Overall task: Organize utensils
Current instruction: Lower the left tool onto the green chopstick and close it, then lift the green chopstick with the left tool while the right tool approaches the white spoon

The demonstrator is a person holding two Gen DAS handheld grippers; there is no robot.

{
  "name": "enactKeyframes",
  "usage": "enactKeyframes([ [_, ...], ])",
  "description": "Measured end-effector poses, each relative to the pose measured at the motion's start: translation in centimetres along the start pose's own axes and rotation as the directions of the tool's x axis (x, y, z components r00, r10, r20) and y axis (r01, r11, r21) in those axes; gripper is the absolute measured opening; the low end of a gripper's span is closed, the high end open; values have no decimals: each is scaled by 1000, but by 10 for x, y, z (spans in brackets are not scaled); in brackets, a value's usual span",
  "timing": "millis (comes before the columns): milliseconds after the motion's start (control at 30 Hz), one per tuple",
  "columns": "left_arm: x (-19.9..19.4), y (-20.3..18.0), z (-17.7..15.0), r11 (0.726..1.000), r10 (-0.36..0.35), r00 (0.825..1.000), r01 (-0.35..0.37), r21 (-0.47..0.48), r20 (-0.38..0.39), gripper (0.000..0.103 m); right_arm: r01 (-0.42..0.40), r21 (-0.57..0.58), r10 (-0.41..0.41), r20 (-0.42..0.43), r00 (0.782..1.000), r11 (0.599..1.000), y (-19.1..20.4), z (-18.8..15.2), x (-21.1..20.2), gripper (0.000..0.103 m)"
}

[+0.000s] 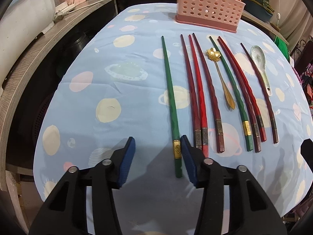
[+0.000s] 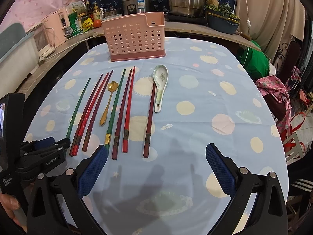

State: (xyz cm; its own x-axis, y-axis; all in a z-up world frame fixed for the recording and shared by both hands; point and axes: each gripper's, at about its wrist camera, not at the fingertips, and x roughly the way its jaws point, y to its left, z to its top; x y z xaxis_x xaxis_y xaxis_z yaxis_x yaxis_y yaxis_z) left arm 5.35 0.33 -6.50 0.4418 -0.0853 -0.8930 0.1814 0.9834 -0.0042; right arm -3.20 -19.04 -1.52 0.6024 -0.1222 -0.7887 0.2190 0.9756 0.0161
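Chopsticks and two spoons lie in a row on a light-blue tablecloth printed with planets (image 2: pixel 195 101), well in front of a pink perforated plastic utensil holder (image 2: pixel 135 37) standing upright at the far edge; whether anything is in it cannot be told. Leftmost is a lone green chopstick with a gold band (image 1: pixel 172 105), its thick end lying between the blue-padded fingers of the left gripper (image 1: pixel 158 143). The jaws stand apart, the right pad just beside the gold band, the left pad well clear. Next come dark-red and bright-red chopsticks (image 1: pixel 197 98), a gold flower-bowled metal spoon (image 1: pixel 221 74), a second green chopstick (image 1: pixel 230 90) with more red ones, then a single dark chopstick (image 2: pixel 150 117) beside a white ceramic soup spoon with a green motif (image 2: pixel 161 86). The right gripper (image 2: pixel 156 152) hovers over bare cloth, jaws wide apart and empty. Behind, a wooden counter (image 2: pixel 58 52) holds bottles, a rice cooker (image 2: pixel 137 4) and steel steamer pots (image 2: pixel 185 0).
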Motion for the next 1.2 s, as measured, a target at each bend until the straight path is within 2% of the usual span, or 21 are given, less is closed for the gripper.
enactKeyframes([
  [67, -1, -2, 0, 1000, -8, 1000, 8, 8, 1, 31, -4, 3, 4, -2, 1000, 1000, -1, -1, 1, 96],
  [100, -2, -2, 0, 1000, -13, 1000, 13, 12, 2, 24, -4, 4, 4, -1, 1000, 1000, -2, -2, 1, 96],
  [133, -2, -3, 0, 1000, -20, 1000, 20, 16, 2, 12, -3, 5, 3, 0, 1000, 1000, -3, -2, 2, 96],
  [167, -3, -3, 0, 999, -30, 1000, 30, 19, -1, 7, -5, 5, 5, 1, 1000, 1000, -4, -1, 3, 96],
  [267, -4, -5, 1, 998, -55, 998, 55, 24, -2, 7, -5, 7, 5, 2, 1000, 1000, -7, 1, 9, 92],
  [500, -10, -7, 11, 998, -51, 999, 50, 29, 17, 7, -35, 35, 35, 0, 999, 999, -17, 28, 34, 77],
  [633, -9, -4, 17, 999, -46, 999, 46, 18, 19, 7, -46, 57, 48, -23, 999, 997, -22, 43, 60, 55],
  [767, -5, 0, 21, 999, -48, 999, 47, 8, 14, 7, -94, 117, 102, -68, 992, 989, -31, 54, 86, 33],
  [933, -1, 2, 26, 999, -43, 999, 43, 2, 8, 7, -119, 150, 132, -84, 988, 981, -33, 63, 102, 25],
  [1200, 4, 1, 29, 999, -47, 999, 47, 0, -3, 7, -140, 138, 155, -100, 983, 980, -27, 65, 115, 14],
])
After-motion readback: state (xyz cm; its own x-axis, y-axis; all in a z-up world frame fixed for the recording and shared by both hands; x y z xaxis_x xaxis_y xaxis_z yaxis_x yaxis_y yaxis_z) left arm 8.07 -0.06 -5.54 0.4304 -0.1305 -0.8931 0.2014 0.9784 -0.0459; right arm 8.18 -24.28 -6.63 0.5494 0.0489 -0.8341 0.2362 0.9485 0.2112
